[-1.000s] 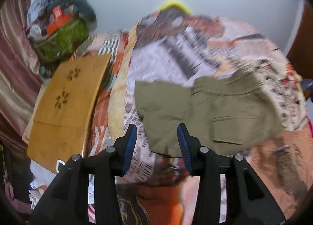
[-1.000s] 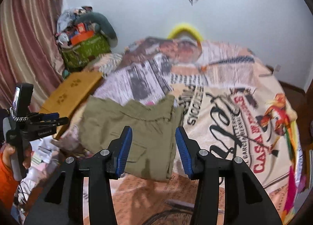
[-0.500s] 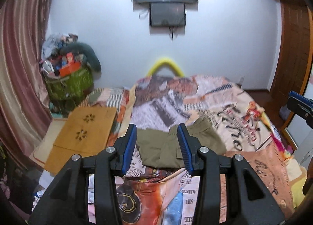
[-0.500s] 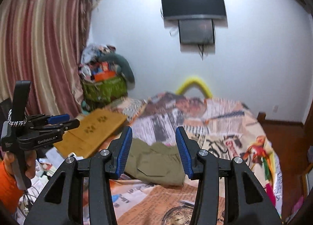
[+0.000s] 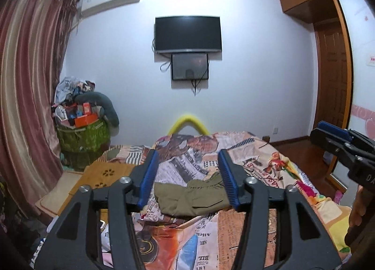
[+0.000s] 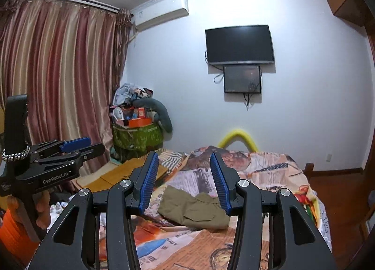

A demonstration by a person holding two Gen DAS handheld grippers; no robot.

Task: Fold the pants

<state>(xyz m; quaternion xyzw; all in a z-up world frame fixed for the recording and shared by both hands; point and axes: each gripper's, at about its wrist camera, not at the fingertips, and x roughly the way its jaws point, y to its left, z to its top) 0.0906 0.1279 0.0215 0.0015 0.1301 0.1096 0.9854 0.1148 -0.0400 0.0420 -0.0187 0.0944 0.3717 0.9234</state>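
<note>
left gripper [image 5: 188,177]: jaws spread, just widened, nothing between them.
right gripper [image 6: 184,179]: jaws parted, empty.
pants [image 6: 194,210]: folded on the bed [image 6: 269,169], beyond both jaws; near edges partly hidden by the fingers.

Both wrist views look almost level, past their own claw's fingers, from well back; both share the bed [image 5: 257,152], pants [image 6: 194,209] and wall television [image 5: 187,34].
</note>
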